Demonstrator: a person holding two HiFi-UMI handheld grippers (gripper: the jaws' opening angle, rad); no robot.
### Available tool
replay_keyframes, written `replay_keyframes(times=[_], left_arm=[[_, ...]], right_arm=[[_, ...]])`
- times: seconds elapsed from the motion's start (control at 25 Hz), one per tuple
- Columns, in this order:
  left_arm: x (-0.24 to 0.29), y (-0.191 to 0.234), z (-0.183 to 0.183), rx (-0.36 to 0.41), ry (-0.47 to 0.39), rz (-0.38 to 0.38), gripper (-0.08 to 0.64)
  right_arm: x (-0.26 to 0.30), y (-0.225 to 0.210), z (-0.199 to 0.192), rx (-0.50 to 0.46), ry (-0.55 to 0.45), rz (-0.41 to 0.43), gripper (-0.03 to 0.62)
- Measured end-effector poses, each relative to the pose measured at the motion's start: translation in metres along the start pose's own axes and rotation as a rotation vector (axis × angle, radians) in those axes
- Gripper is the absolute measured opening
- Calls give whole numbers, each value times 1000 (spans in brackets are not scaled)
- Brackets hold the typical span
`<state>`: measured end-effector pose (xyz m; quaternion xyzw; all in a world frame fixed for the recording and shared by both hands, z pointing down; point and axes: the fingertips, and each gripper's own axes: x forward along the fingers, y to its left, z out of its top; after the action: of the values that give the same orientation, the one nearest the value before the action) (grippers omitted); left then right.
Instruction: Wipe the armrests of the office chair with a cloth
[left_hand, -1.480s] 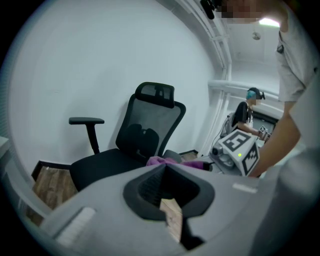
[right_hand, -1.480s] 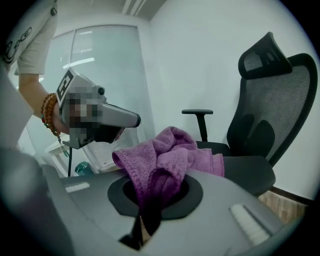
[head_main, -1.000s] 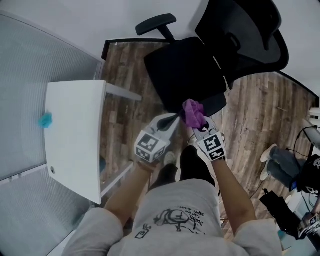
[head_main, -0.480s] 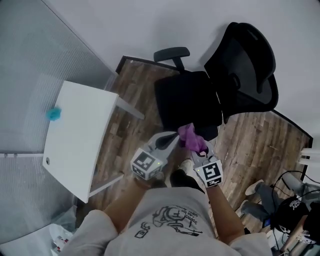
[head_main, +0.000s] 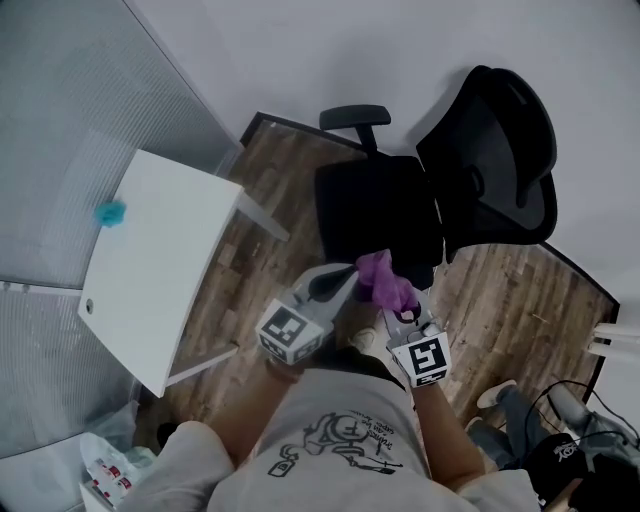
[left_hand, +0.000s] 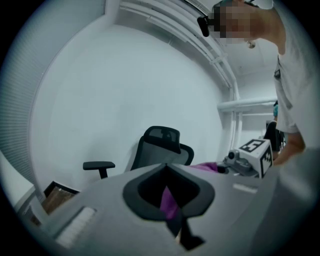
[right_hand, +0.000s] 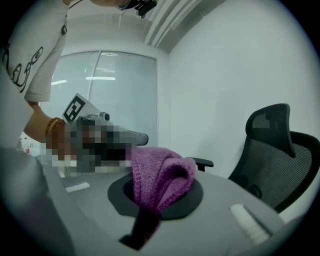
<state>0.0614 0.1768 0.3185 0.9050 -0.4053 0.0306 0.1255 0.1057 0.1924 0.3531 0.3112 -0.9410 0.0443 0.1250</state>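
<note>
The black office chair (head_main: 380, 205) stands ahead on the wood floor, its backrest (head_main: 495, 150) at the right. One armrest (head_main: 355, 115) sticks out on its far side and also shows as an armrest (left_hand: 99, 165) and an armrest (right_hand: 202, 162) in the two gripper views. My right gripper (head_main: 388, 292) is shut on a bunched purple cloth (head_main: 383, 275) by the seat's front edge; the cloth (right_hand: 160, 177) bulges out of its jaws. My left gripper (head_main: 350, 276) sits right beside it, shut, with a strip of the cloth (left_hand: 169, 200) in its jaws.
A white table (head_main: 150, 260) stands at the left with a small blue thing (head_main: 110, 212) on it, against a glass wall (head_main: 60, 120). Another person's shoe (head_main: 497, 395) and dark gear lie at the lower right. White walls close in behind the chair.
The head view has swung, so the chair and table sit differently in the frame. Both grippers stay together with the purple cloth at the seat's front edge; their hold looks the same.
</note>
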Motion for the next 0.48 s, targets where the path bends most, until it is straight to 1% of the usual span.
replay_keyframes(times=[0.2,0.32,0.48], left_arm=[[-2,14,4,17,-11,19,0],[2,29,8,9,-20,27,0],[10,52,13,10,-18,12,0]], right_arm=[[14,-2,11,-12,-25,6,25],[27,-6,18,-19,-19,10,25],[52,-16,28,-20,-34,3,25]])
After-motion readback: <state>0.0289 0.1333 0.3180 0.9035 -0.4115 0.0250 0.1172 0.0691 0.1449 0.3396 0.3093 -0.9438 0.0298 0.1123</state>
